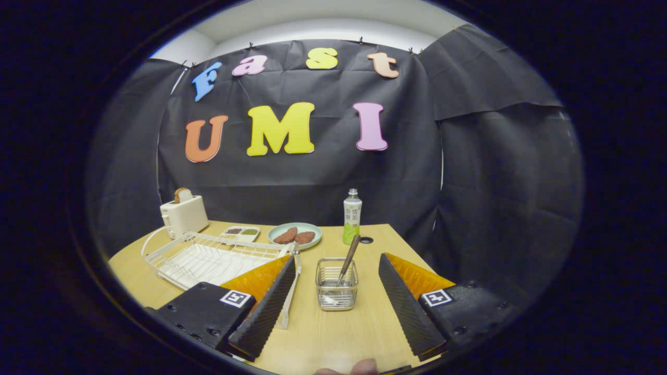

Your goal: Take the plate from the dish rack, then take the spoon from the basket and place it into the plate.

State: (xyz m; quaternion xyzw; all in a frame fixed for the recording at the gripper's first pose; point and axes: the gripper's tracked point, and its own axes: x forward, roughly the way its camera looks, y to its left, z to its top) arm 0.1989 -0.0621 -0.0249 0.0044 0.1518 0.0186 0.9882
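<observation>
- Toaster (183,215), cream plastic with a slice of bread in its slot, sits at the far left of our light wooden desk (333,333).
- White wire dish rack (208,256) lies just right of it, with pale tongs (292,291) alongside.
- We see a pale green round plate (295,235) holding brown patties beyond the rack.
- Our tool (336,307) is released, fingers spread wide, and between them stands the small clear basket (337,284) holding the metal spoon (348,259).
- Green-labelled plastic bottle (352,217) stands beyond.

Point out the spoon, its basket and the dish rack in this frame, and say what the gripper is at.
spoon (349,258), gripper view, mid handle.
basket (336,300), gripper view, front wall.
dish rack (208,257), gripper view, wire floor.
gripper (336,317), gripper view, fingers open either side of the basket, touching nothing.
</observation>
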